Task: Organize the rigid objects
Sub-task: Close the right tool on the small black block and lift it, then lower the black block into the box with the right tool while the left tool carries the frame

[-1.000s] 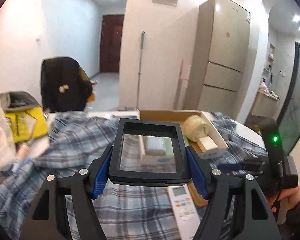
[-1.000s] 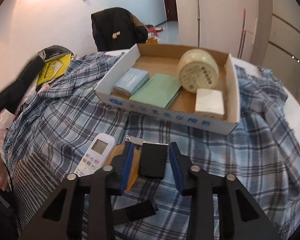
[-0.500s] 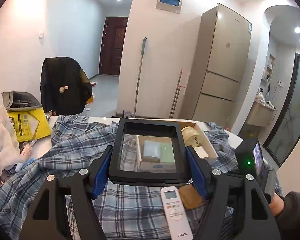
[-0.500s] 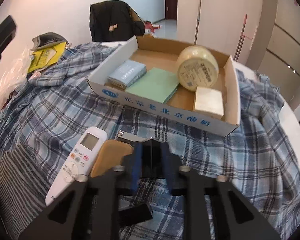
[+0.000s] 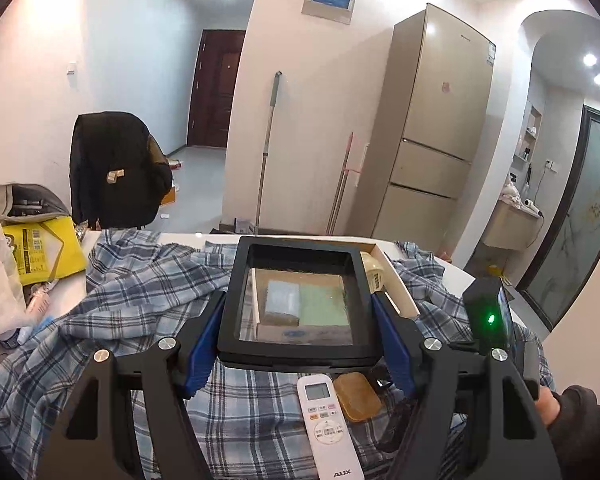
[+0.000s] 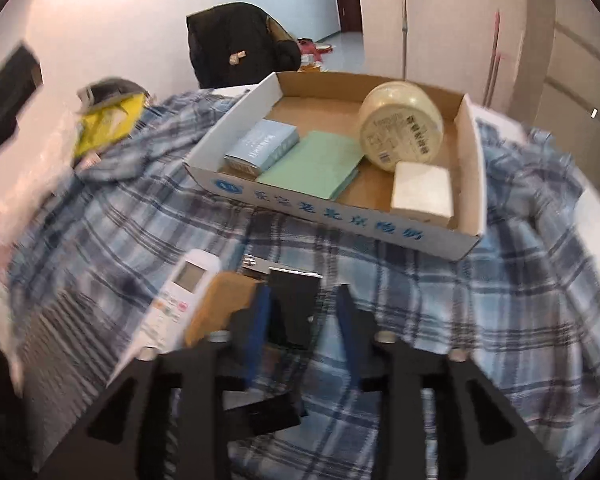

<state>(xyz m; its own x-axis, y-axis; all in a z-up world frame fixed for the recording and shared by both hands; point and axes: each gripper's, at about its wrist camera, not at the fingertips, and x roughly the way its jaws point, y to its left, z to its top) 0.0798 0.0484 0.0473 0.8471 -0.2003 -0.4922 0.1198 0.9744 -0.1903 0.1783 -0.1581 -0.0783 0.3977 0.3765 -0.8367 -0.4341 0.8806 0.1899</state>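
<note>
The black-framed clear case is clamped by its side edges in the left tongs, held up over the plaid cloth on the bench, short of the cardboard box. It looks bound for that box, beside the blue packet and green pad; the next move calls for carrying it forward and lowering it flat. The right tongs are opening, a small black block between them against the left pad, the other pad clear. A second ago they stood wider around it, then pinched it. The left view has lifted since.
</note>
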